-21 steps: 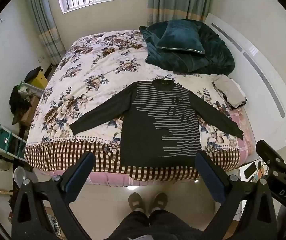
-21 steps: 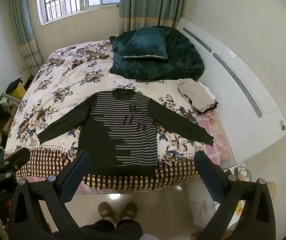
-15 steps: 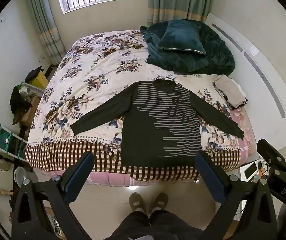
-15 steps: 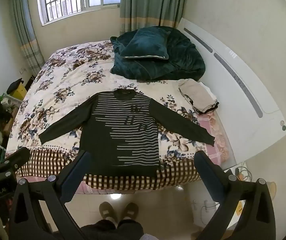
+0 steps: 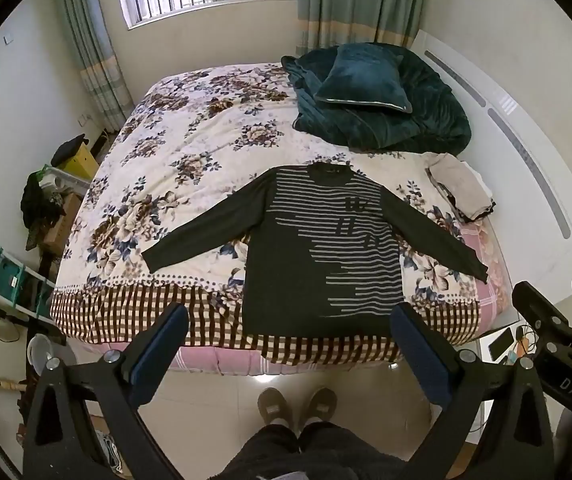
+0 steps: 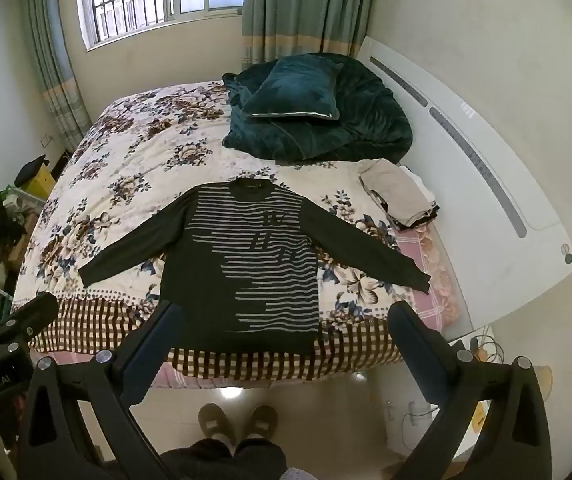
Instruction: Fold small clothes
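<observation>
A dark long-sleeved sweater [image 5: 318, 256] with grey stripes lies flat, face up, sleeves spread, on the near part of a floral bed [image 5: 190, 160]. It also shows in the right wrist view [image 6: 246, 268]. My left gripper [image 5: 288, 320] is open and empty, held high above the floor in front of the bed's near edge. My right gripper [image 6: 282, 318] is open and empty too, beside it on the right. Neither touches the sweater.
A teal blanket and pillow [image 5: 370, 104] are piled at the bed's far right. A stack of folded clothes [image 5: 462, 188] lies by the white headboard [image 5: 526, 152]. Clutter and boxes [image 5: 46, 200] stand along the left wall. The person's slippered feet [image 5: 294, 404] stand on the tile floor.
Both views have shifted very slightly; the sweater sits marginally lower in the frames. Both grippers stay open and nothing on the bed has moved.
</observation>
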{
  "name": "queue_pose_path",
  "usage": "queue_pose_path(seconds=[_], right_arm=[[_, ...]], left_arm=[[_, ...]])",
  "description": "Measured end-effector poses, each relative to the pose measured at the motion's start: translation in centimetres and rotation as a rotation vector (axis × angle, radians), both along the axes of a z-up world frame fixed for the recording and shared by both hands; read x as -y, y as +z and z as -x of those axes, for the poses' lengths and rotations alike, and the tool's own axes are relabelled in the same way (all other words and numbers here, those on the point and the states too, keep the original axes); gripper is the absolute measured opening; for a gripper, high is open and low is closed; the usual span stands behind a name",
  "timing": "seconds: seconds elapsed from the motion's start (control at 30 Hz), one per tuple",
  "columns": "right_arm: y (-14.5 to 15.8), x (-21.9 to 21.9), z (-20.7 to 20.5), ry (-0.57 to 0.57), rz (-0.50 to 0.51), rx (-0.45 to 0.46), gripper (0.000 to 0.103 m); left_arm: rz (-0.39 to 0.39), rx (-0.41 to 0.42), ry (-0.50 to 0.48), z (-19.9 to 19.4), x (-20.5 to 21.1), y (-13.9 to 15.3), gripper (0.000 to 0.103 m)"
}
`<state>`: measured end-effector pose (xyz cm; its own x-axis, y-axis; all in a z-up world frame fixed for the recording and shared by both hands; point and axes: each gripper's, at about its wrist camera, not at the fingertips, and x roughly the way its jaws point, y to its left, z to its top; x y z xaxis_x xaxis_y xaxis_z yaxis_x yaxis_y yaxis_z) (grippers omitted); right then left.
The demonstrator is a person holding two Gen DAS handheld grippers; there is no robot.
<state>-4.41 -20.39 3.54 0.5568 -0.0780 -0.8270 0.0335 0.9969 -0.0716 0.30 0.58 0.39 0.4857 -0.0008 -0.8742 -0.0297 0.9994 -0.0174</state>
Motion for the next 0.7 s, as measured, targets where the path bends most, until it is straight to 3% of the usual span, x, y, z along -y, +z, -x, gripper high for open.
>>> queue_pose_path(seconds=[0.7], right_arm=[[0.39, -0.02, -0.09, 0.002, 0.001, 0.003, 0.103]], left_arm=[[-0.002, 0.009, -0.001, -0.10, -0.23, 0.54, 0.103]])
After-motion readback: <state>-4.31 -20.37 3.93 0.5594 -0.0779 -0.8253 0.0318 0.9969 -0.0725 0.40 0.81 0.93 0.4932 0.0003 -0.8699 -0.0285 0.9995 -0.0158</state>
